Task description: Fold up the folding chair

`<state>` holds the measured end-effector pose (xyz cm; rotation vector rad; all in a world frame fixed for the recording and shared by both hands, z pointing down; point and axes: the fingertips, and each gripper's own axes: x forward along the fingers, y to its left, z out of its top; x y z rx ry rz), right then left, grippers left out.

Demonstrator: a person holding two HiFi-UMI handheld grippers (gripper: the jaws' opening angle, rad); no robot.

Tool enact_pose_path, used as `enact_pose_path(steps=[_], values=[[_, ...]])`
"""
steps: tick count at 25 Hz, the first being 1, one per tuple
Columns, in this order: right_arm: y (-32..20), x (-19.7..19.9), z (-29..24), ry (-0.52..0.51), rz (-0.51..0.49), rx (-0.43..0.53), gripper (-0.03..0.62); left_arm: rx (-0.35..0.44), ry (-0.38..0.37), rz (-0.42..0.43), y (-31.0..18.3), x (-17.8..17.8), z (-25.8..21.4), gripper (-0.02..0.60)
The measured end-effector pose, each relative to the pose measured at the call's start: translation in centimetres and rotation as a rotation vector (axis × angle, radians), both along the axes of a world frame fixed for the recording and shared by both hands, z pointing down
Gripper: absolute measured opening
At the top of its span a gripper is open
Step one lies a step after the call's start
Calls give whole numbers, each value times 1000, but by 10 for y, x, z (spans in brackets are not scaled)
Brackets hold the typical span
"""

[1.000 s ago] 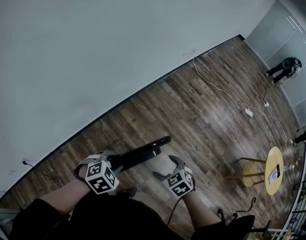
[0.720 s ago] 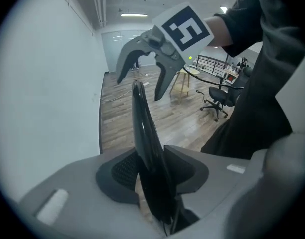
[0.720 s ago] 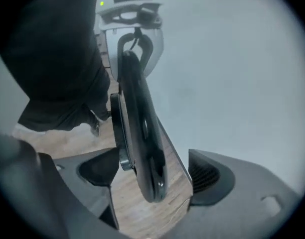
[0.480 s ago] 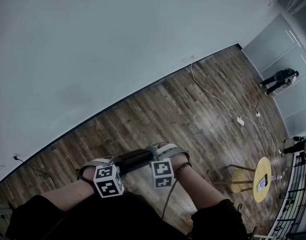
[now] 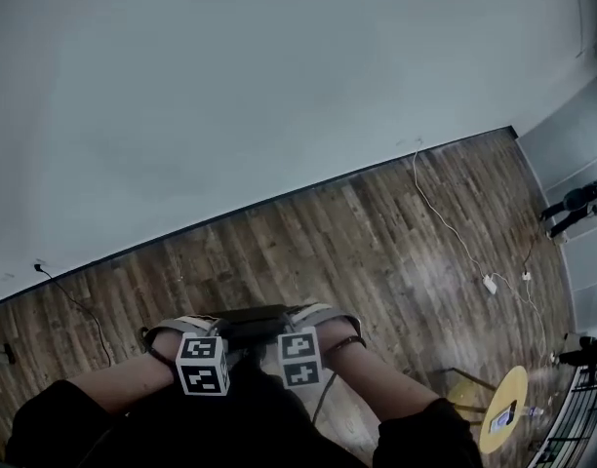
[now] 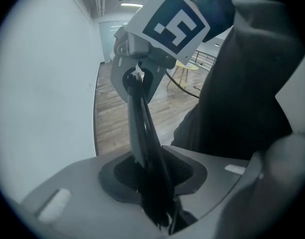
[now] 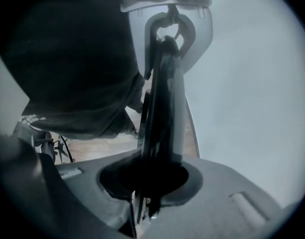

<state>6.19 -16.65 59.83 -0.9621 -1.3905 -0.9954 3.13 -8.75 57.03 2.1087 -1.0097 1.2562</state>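
Head view: the folding chair is held over the wooden floor, near the person's body. The left tongs and right tongs, just closed further, are clamped on its dark frame. It looks folded flat already; probably only putting down is left.

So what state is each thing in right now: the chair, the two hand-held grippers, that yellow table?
folding chair: looks folded flat, gripped in two places.
left hand-held gripper: jaws have just been closing, clamped on the chair.
right hand-held gripper: jaws have just been closing, clamped on the chair.
yellow table: standing upright.
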Motion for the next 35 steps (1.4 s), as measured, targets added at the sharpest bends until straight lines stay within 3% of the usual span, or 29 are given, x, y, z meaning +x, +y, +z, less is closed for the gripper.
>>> enact_pose_path(steps=[7,10,21,35], values=[[7,-1,0,26,-30,-49,61,-84,-17,-181,2,-6,7,74],[7,-6,-1,31,-24,-66,59,-121,-31,-220,3,-12,8,69],[4,-33,-7,18,-3,-84,41,-136,-21,-268,4,-29,6,63],[21,-113,-28,33,0,-104,41,-144,-10,-285,20,-107,-13,61]])
